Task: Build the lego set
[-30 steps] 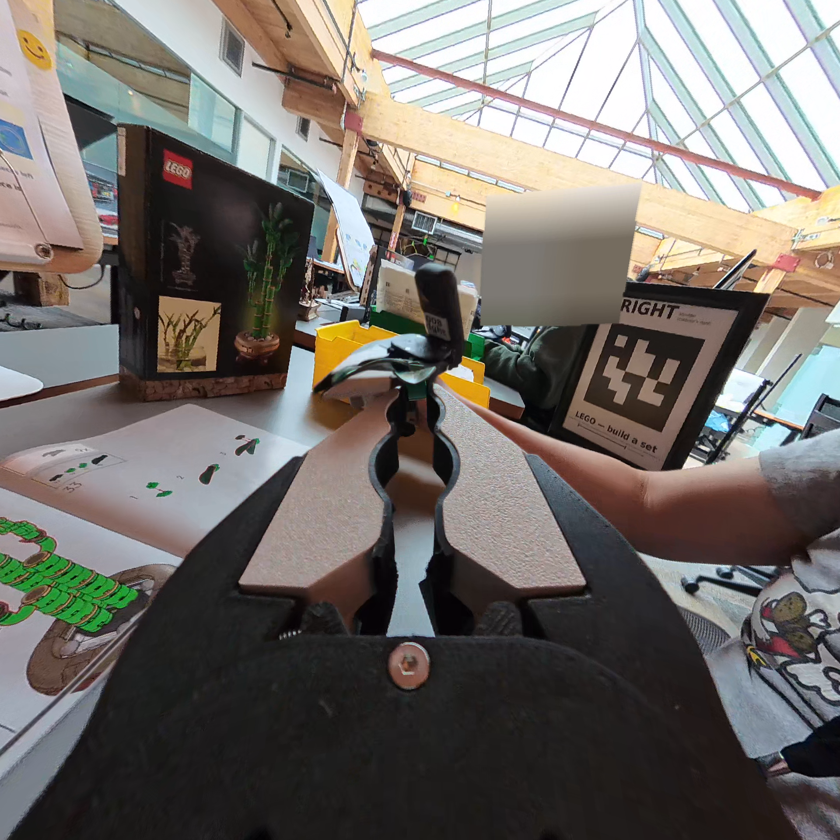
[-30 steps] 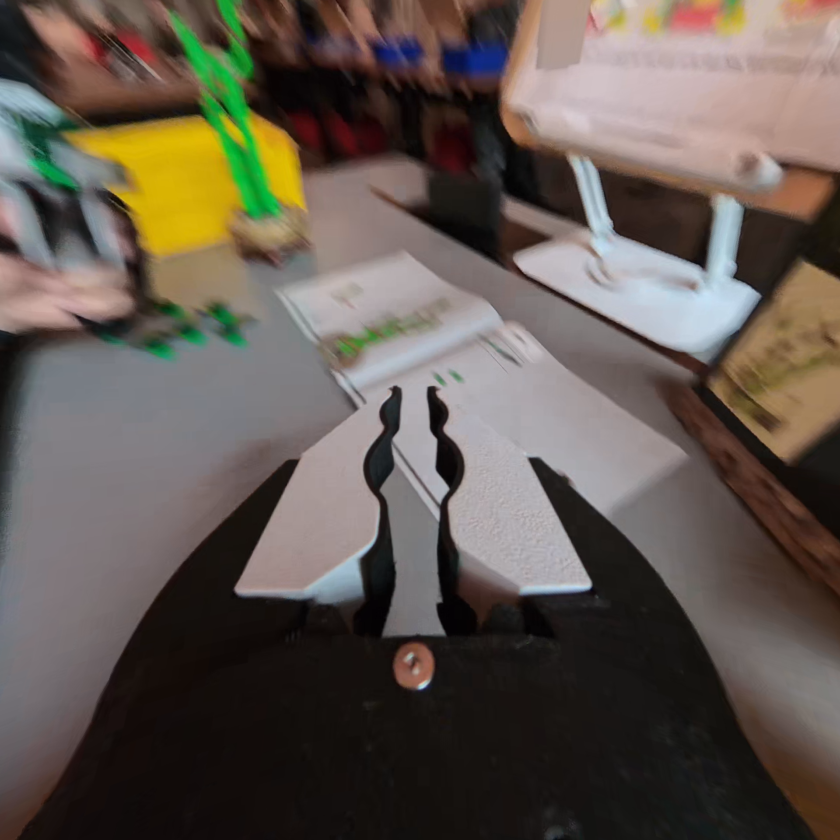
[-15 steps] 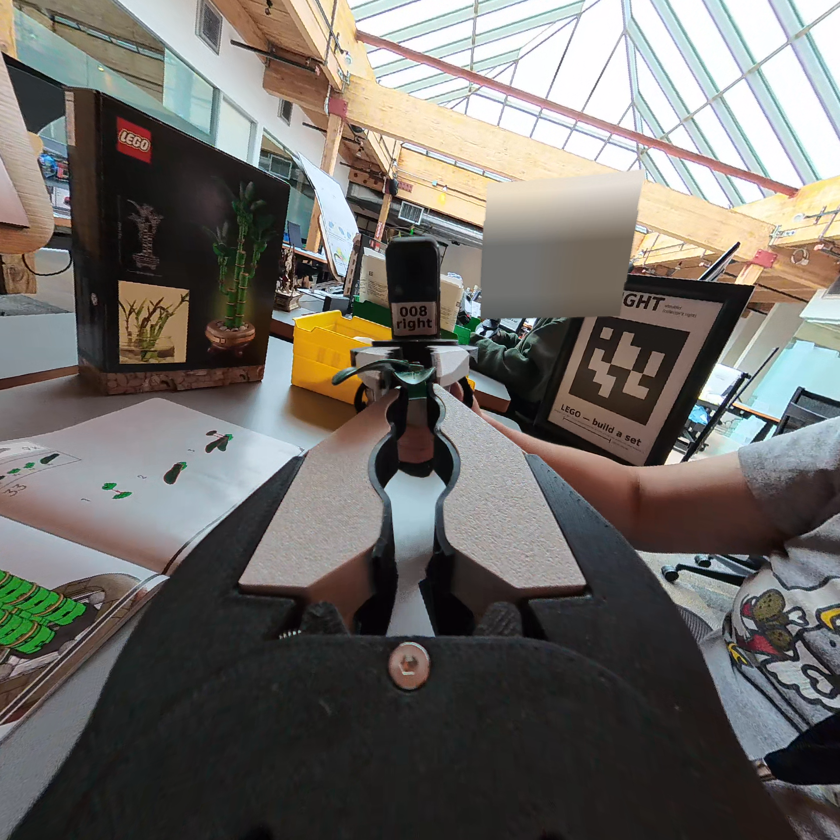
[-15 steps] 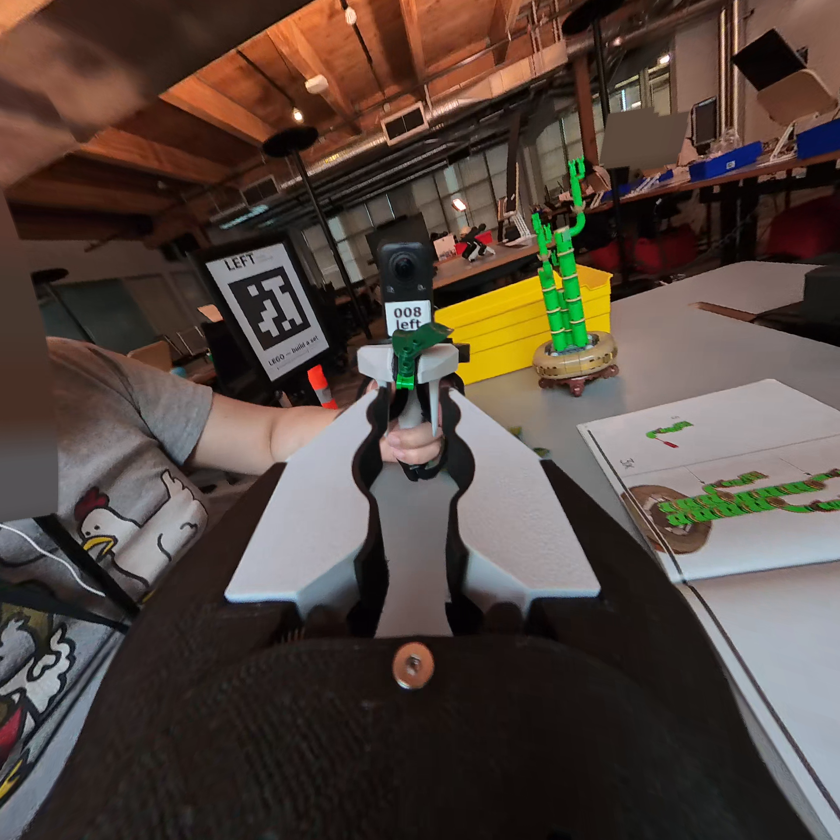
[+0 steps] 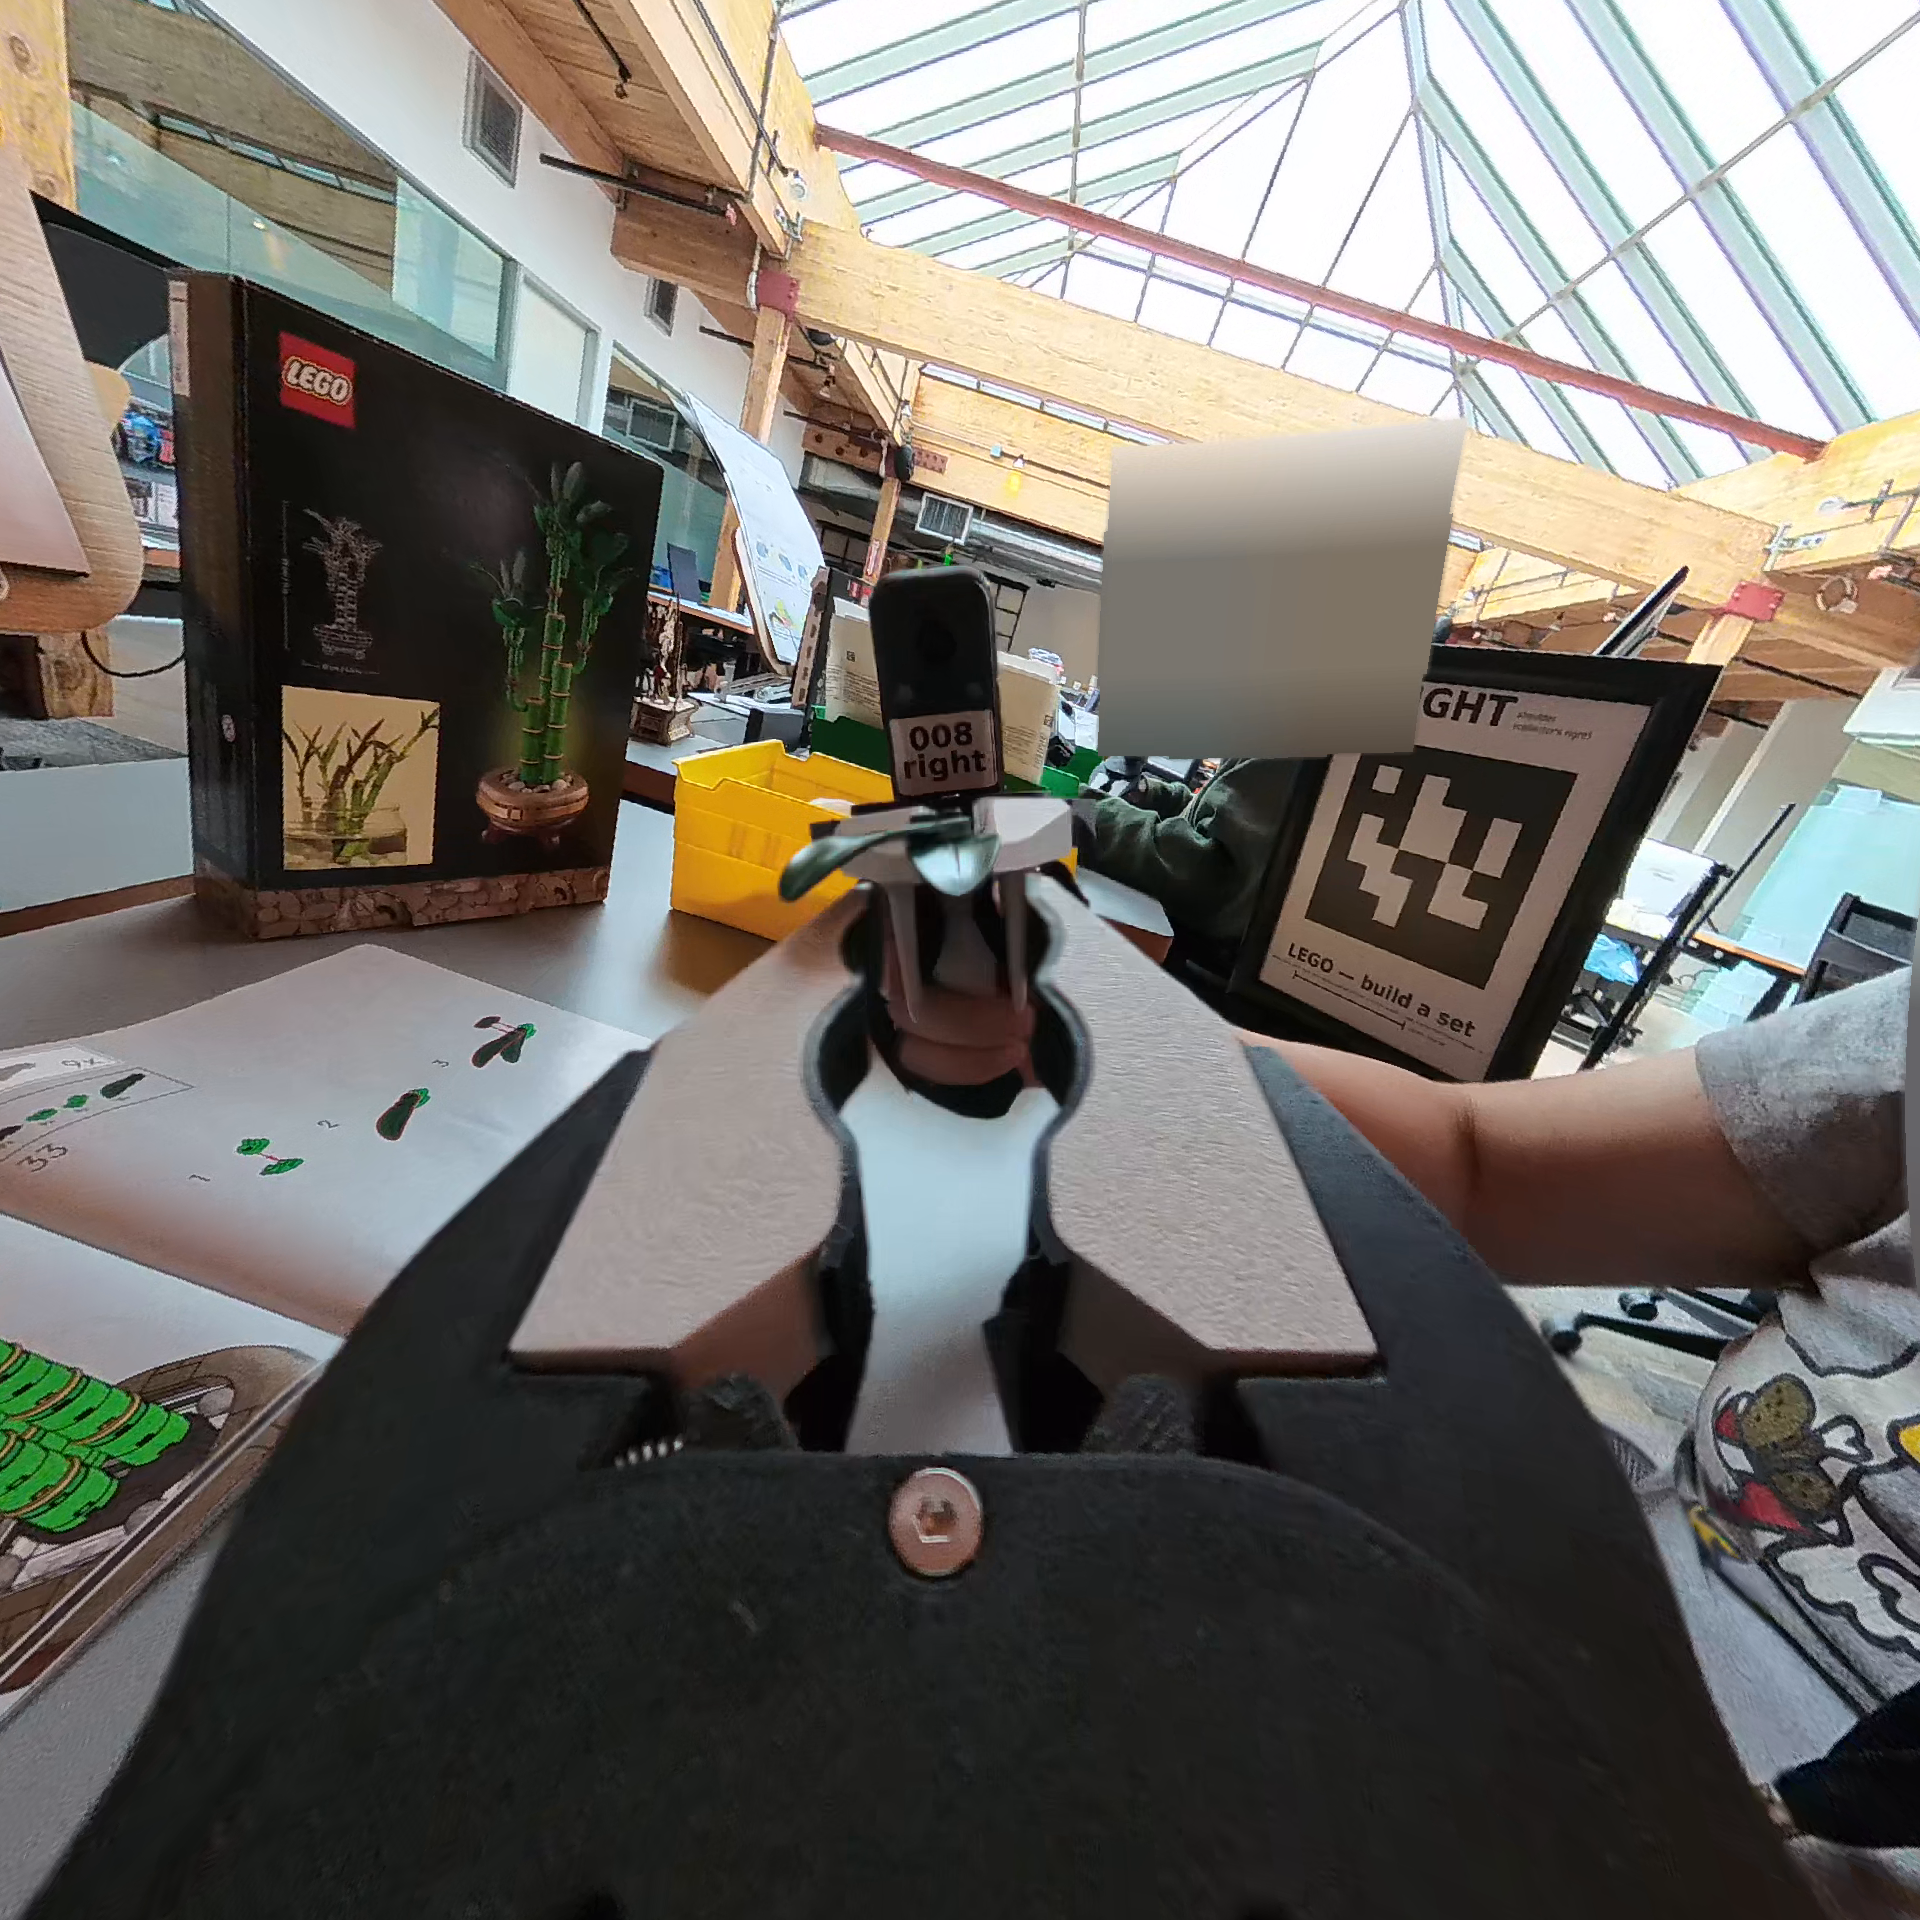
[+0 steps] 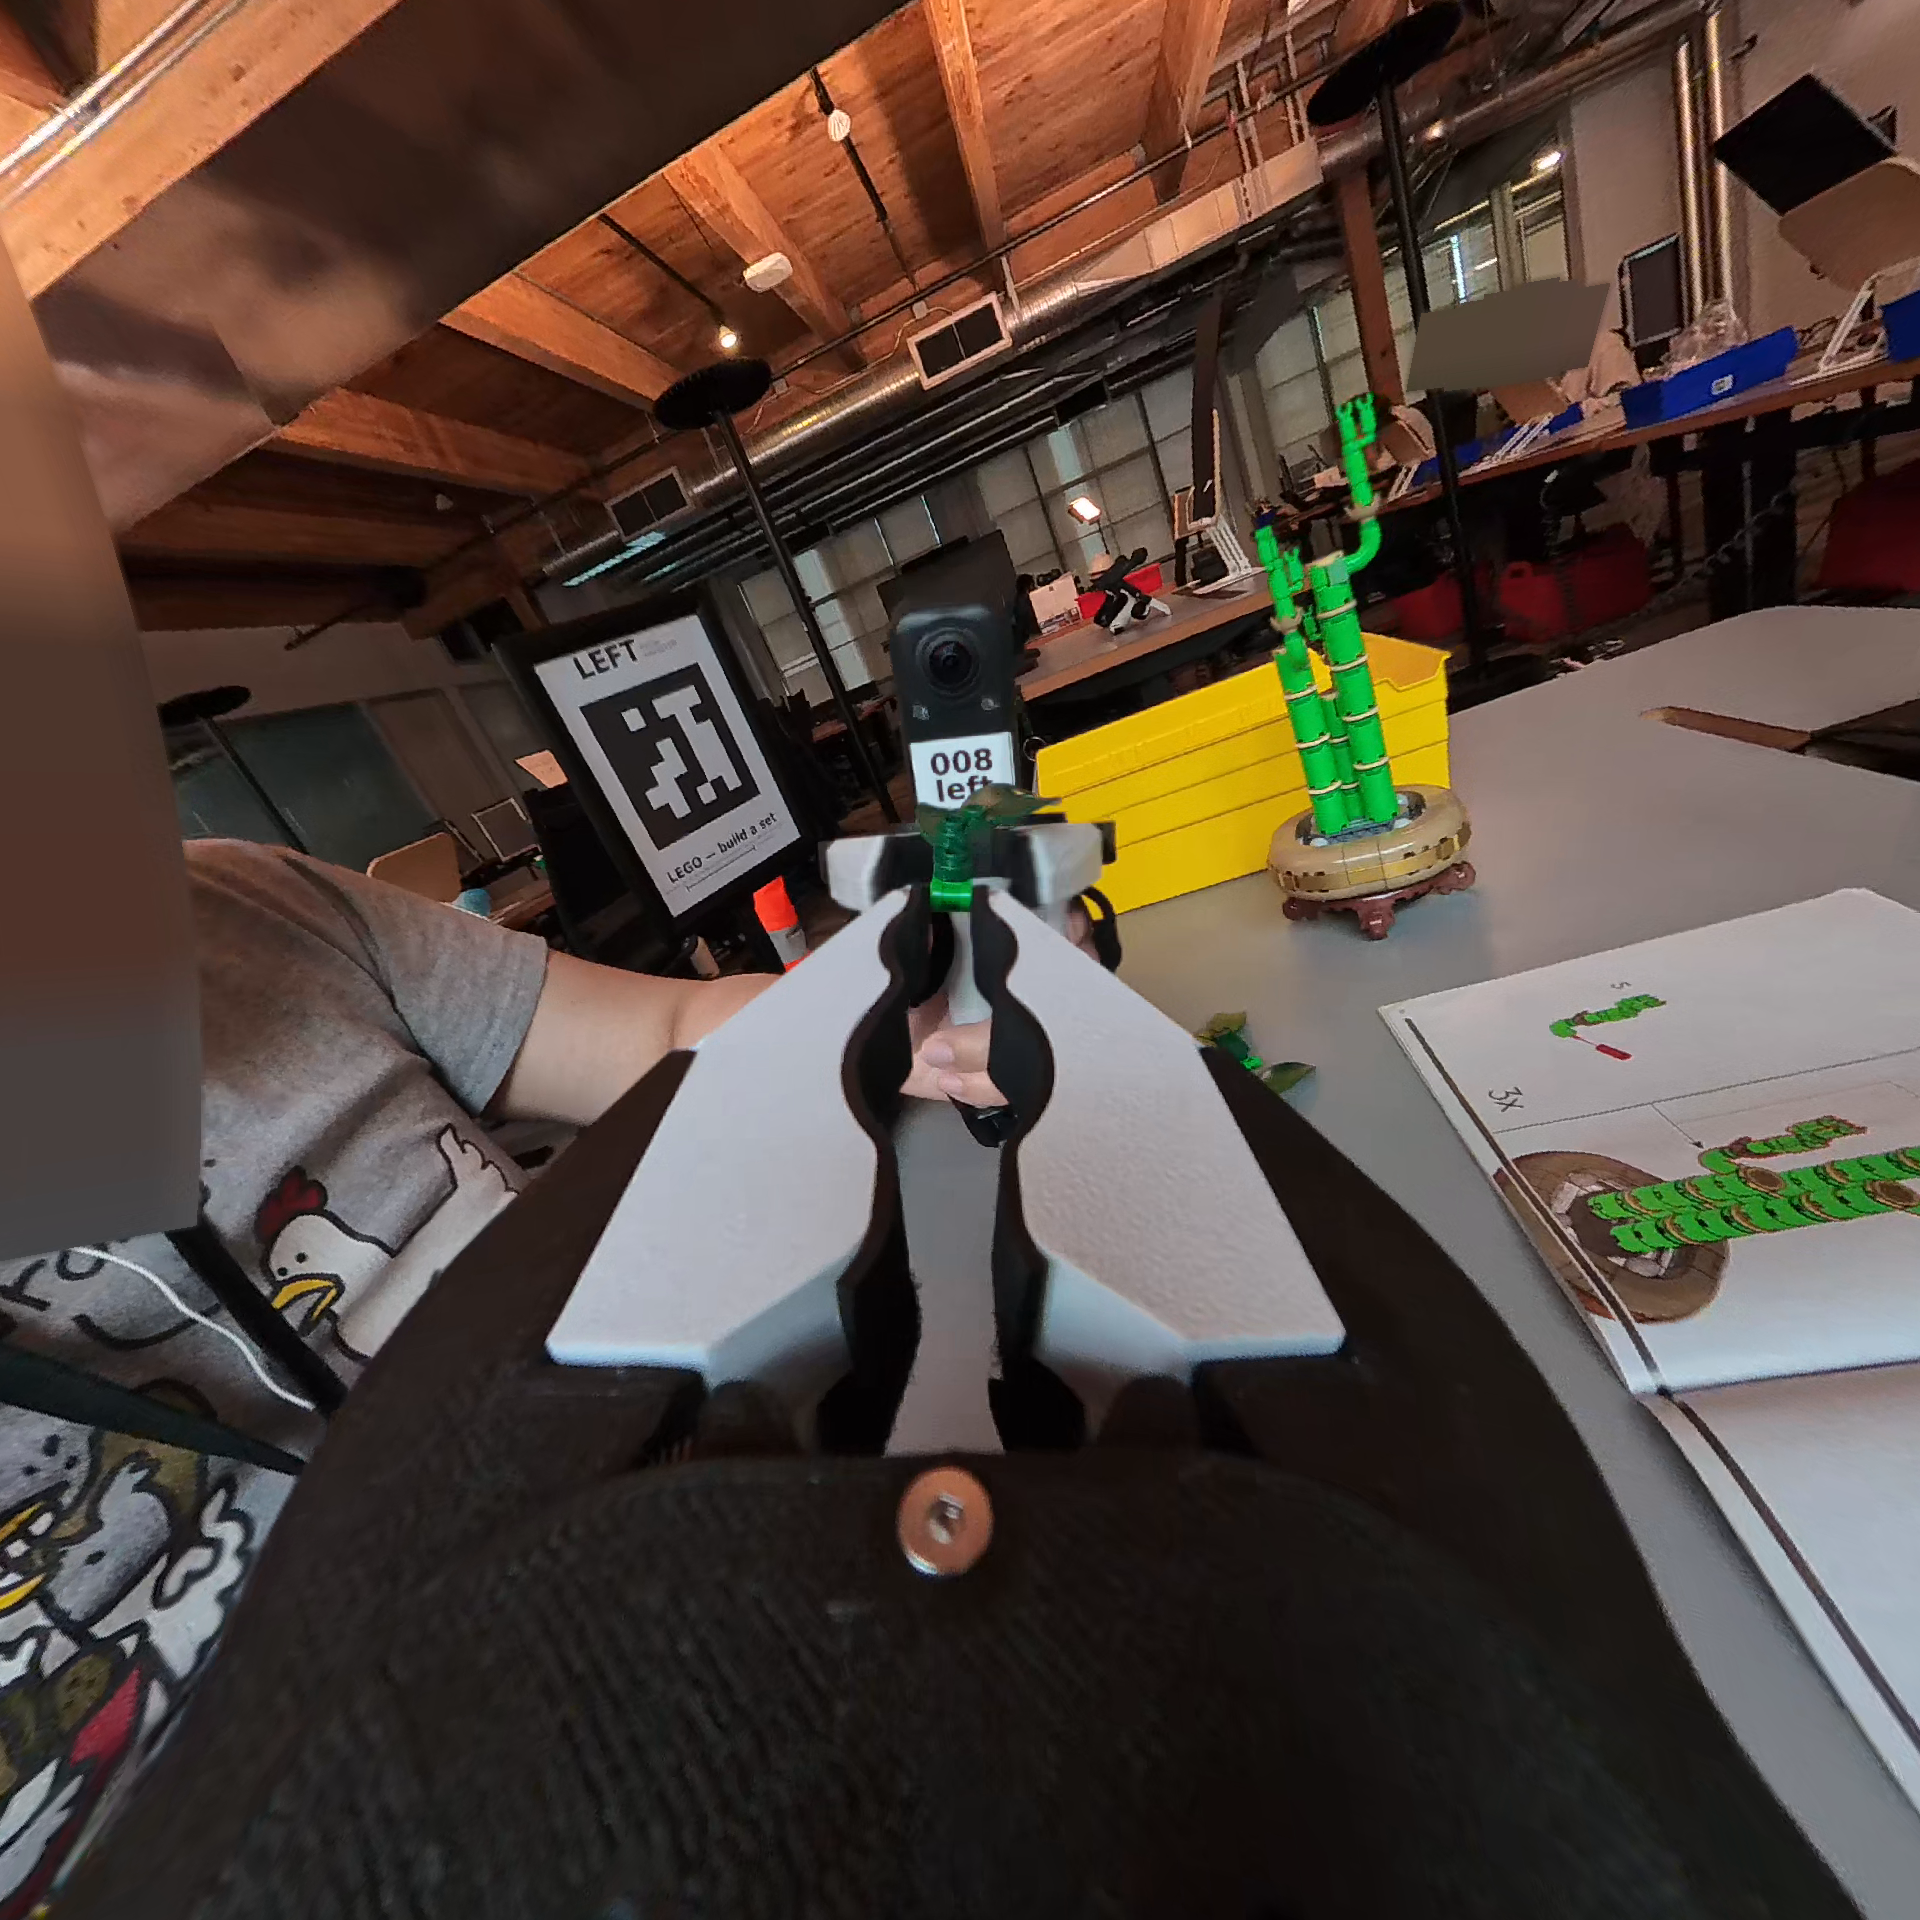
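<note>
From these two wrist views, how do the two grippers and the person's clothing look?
Both grippers are alike. The left gripper and the right gripper each have a black textured body with a silver screw, and two pale flat fingers with wavy black inner edges. Each carries an upright black camera bearing a white label. The person wears a grey short-sleeved T-shirt with cartoon prints.

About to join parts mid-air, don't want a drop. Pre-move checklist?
1. Left gripper jaws shut on dark green leaf-shaped lego piece: ok.
2. Right gripper tips lined up at that piece's bright green stem: ok.
3. Right jaws actually clamping the stem: cannot tell.
4. Green bamboo lego model on tan round base, upright on grey table, off to the side: ok.
5. Open white instruction booklet in view: ok.
</note>
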The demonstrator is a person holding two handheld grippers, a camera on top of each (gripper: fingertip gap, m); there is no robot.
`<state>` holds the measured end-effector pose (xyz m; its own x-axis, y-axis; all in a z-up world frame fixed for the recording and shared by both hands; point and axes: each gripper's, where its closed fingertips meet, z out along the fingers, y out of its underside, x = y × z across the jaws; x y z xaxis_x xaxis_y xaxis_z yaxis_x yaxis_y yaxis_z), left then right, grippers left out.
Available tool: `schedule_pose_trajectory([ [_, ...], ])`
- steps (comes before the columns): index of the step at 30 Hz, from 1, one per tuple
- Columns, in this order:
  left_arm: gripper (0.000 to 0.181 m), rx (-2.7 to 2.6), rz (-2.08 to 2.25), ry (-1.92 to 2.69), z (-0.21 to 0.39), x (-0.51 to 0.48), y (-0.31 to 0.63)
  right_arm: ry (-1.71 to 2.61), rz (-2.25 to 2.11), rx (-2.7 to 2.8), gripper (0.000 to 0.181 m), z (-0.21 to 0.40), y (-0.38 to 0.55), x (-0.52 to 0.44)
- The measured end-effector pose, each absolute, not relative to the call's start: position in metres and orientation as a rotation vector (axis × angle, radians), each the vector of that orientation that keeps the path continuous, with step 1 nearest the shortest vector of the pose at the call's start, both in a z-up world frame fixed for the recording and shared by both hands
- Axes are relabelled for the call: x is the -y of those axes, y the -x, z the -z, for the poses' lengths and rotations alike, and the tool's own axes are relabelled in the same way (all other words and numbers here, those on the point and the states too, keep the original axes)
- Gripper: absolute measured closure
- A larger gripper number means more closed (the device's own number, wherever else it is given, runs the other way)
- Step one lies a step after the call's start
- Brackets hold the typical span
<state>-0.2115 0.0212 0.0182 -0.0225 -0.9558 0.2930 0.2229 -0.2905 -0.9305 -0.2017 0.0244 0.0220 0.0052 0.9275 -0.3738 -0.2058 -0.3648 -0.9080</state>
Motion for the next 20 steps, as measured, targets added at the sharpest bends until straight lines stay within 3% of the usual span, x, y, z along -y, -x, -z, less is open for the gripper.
schedule_pose_trajectory([
  [2,0.142,-0.883,1.523,1.294,-0.014,-0.022,0.209,1.374,-1.454,0.801,0.176,-0.025,0.179,-0.034],
  [7,0.151,-0.94,1.557,1.354,-0.002,-0.018,0.203,1.477,-1.174,0.646,0.176,-0.011,0.077,-0.073],
  [10,0.154,-0.964,1.572,1.382,0.006,-0.017,0.199,1.505,-1.253,0.543,0.176,0.005,0.038,-0.079],
  [20,0.158,-1.066,1.499,1.41,0.021,-0.012,0.193,1.695,-1.215,0.597,0.176,0.048,0.043,-0.087],
])
